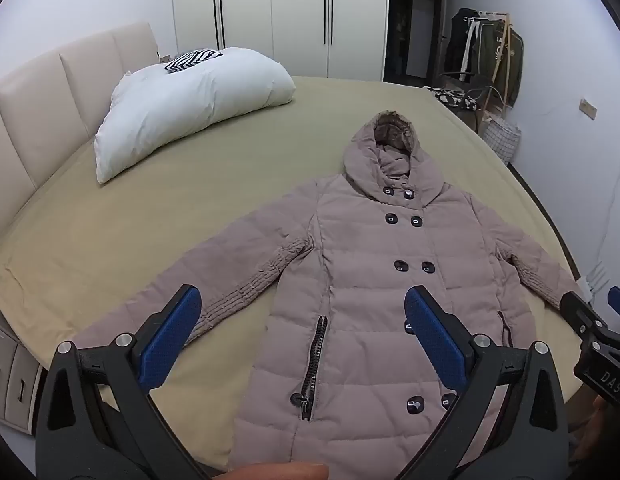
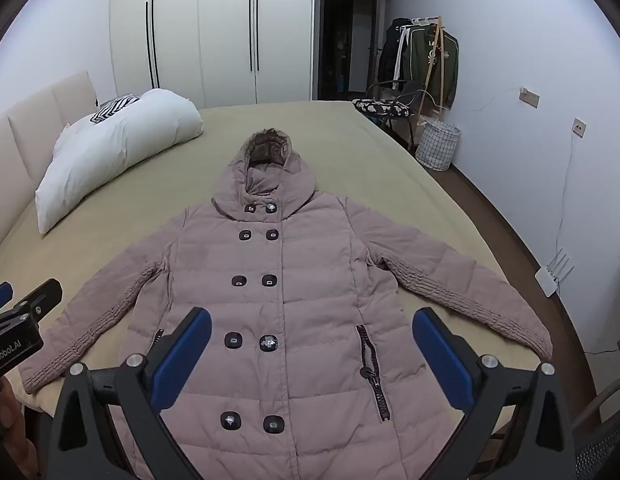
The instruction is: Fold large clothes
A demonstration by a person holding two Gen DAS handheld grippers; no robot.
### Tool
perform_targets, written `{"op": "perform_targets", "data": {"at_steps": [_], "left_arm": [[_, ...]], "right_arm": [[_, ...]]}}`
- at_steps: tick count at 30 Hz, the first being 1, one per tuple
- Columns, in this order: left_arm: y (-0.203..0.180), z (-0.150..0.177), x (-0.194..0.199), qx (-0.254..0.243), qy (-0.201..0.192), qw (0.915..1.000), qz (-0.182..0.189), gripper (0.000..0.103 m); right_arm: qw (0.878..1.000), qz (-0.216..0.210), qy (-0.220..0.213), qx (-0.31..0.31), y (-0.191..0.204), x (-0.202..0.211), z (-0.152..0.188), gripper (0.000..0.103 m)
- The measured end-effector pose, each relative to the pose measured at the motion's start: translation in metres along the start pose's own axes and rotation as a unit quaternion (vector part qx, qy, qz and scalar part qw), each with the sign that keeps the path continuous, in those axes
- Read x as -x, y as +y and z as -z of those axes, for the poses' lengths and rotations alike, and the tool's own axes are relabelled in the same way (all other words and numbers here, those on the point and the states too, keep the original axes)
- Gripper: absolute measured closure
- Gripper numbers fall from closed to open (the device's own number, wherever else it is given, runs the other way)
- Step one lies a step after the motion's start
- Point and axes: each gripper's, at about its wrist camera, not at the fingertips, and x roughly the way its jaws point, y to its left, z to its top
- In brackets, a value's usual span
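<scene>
A mauve quilted hooded coat (image 1: 366,280) lies flat, front up, on the bed, with both sleeves spread out and the hood pointing away; it also shows in the right wrist view (image 2: 310,288). It has two rows of dark buttons and zip pockets. My left gripper (image 1: 302,340) is open and empty, held above the coat's lower left part. My right gripper (image 2: 312,356) is open and empty, held above the coat's lower middle. Each gripper shows at the edge of the other's view.
The bed (image 1: 190,208) has an olive sheet and a padded headboard (image 1: 50,96) on the left. A white pillow (image 1: 182,108) lies at its far left. A clothes rack (image 2: 426,64), a chair (image 2: 386,108) and a laundry basket (image 2: 438,144) stand at the far right by the wall.
</scene>
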Motion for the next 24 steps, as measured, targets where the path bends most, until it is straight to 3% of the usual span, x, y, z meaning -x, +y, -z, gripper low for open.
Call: {"op": "perform_targets", "data": {"at_steps": [24], "left_arm": [[-0.0008, 0.0062, -0.0060, -0.001, 0.002, 1.0000, -0.004, 0.000]], "right_arm": [[1.000, 0.002, 0.009, 0.001, -0.0008, -0.0076, 0.0064, 0.000]]}}
